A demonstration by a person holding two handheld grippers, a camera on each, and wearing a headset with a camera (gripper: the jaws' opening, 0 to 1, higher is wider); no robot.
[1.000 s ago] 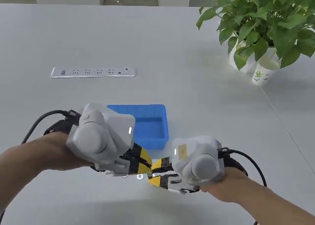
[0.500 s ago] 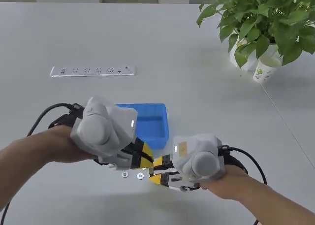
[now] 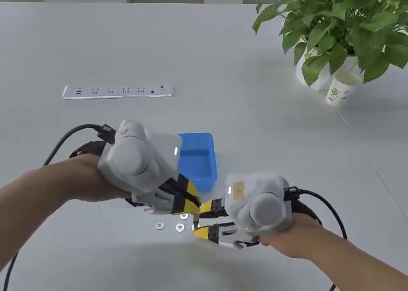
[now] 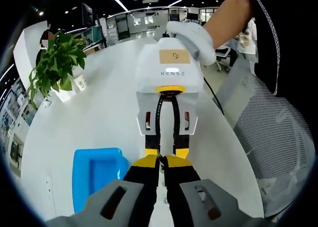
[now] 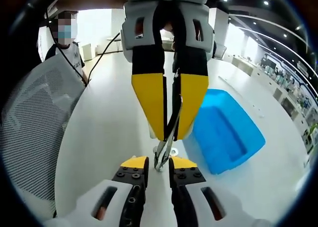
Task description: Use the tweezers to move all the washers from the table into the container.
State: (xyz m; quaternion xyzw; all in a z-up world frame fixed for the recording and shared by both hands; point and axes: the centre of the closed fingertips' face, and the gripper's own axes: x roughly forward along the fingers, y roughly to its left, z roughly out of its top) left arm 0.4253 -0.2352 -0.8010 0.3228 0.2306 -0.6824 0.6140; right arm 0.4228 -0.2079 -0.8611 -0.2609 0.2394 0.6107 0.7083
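Tally at the workbench

Two grippers, the left gripper (image 3: 186,200) and the right gripper (image 3: 201,221), one in each of two hands; one pair of tweezers (image 5: 167,137); one blue container (image 3: 196,161); two washers in plain sight on the one table (image 3: 242,81), a first washer (image 3: 159,225) and a second washer (image 3: 180,227), with possibly a third half hidden by the jaws; one power strip (image 3: 116,91); one potted plant (image 3: 335,23); one white cup (image 3: 341,89).

Left tool (image 4: 159,163) pinching tweezers (image 4: 159,156), right tool (image 4: 166,151) opposite, blue container (image 4: 94,180)
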